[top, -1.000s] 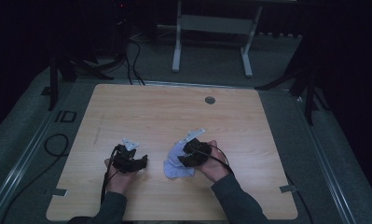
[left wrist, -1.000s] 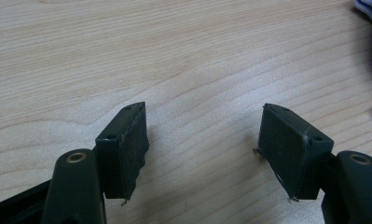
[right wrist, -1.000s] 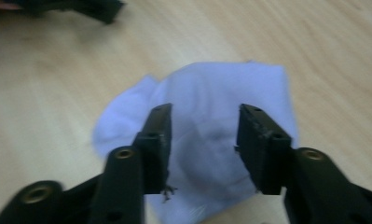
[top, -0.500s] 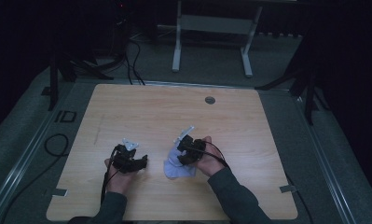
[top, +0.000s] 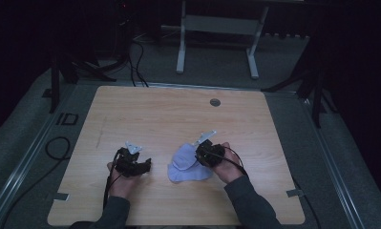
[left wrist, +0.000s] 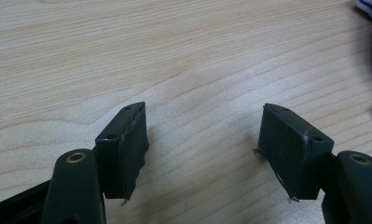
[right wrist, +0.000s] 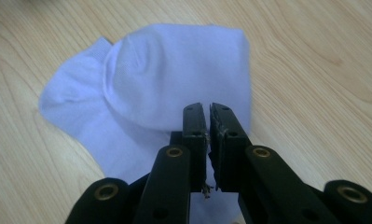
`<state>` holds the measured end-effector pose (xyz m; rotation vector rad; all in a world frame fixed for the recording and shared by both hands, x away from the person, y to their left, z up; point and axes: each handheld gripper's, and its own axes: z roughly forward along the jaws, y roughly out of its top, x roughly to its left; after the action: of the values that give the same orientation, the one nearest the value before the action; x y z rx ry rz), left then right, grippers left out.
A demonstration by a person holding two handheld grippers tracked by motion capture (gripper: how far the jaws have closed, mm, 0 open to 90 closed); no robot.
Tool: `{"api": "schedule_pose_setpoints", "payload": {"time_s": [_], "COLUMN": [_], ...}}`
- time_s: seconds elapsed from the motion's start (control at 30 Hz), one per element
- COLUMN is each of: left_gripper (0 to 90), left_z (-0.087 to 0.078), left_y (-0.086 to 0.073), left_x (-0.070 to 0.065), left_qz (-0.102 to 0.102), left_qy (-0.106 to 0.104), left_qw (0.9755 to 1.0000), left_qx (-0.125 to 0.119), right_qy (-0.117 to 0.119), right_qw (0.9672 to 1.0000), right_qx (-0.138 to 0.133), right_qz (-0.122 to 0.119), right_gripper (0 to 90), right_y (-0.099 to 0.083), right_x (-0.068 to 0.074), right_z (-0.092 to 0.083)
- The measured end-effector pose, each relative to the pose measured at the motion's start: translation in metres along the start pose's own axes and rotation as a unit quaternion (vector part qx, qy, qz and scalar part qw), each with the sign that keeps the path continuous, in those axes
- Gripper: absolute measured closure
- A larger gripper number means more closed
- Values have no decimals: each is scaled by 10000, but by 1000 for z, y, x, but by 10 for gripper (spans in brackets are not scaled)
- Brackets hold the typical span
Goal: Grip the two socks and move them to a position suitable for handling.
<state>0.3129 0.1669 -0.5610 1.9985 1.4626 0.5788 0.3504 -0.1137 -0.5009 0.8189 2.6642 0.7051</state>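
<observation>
Your right gripper (right wrist: 207,122) has just closed its jaws, and they now pinch the near edge of the white cotton sock (right wrist: 174,79), which lies flat right of centre on the near half of the worktop; a second ago those jaws stood wide. Your left gripper (left wrist: 204,140) rests in the same spot, jaws wide apart, holding nothing. The pale wooden worktop (top: 178,114) has a small round grommet (top: 215,102) far off. Beyond it, grey floor and a metal stand (top: 216,28).
</observation>
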Motion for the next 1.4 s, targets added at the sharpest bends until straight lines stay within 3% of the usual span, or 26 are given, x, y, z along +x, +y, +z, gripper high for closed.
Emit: {"api": "schedule_pose_setpoints", "payload": {"time_s": [0.4,0.43,0.47,0.57,0.77,1.03,1.13,1.23,1.4], "left_gripper": [330,330,330,330,330,330,330,330,330], "left_z": [0,0,0,0,0,0,0,0,0], "left_y": [0,0,0,0,0,0,0,0,0], "left_x": [0,0,0,0,0,0,0,0,0], "left_qz": [3,-4,-3,-2,4,10,11,12,7], "left_qy": [8,13,12,13,6,-3,-4,-3,-1], "left_qw": [10000,10000,10000,10000,10000,10000,10000,10000,10000], "left_qx": [9,11,13,13,16,16,16,18,13], "right_qy": [-55,-55,-61,10,310,539,531,370,395], "right_qw": [9996,9996,9995,9995,9983,9957,9960,9970,9981], "right_qx": [13,13,-70,-244,-460,-288,-87,213,302], "right_qz": [260,260,306,209,-188,-691,-714,-650,-377], "right_gripper": [844,829,760,710,715,757,785,808,839], "right_y": [-27,-27,-31,-28,-7,21,27,29,30], "right_x": [-13,-13,-11,-2,28,57,61,62,59], "right_z": [-8,-8,-8,-8,-5,19,32,45,53]}}
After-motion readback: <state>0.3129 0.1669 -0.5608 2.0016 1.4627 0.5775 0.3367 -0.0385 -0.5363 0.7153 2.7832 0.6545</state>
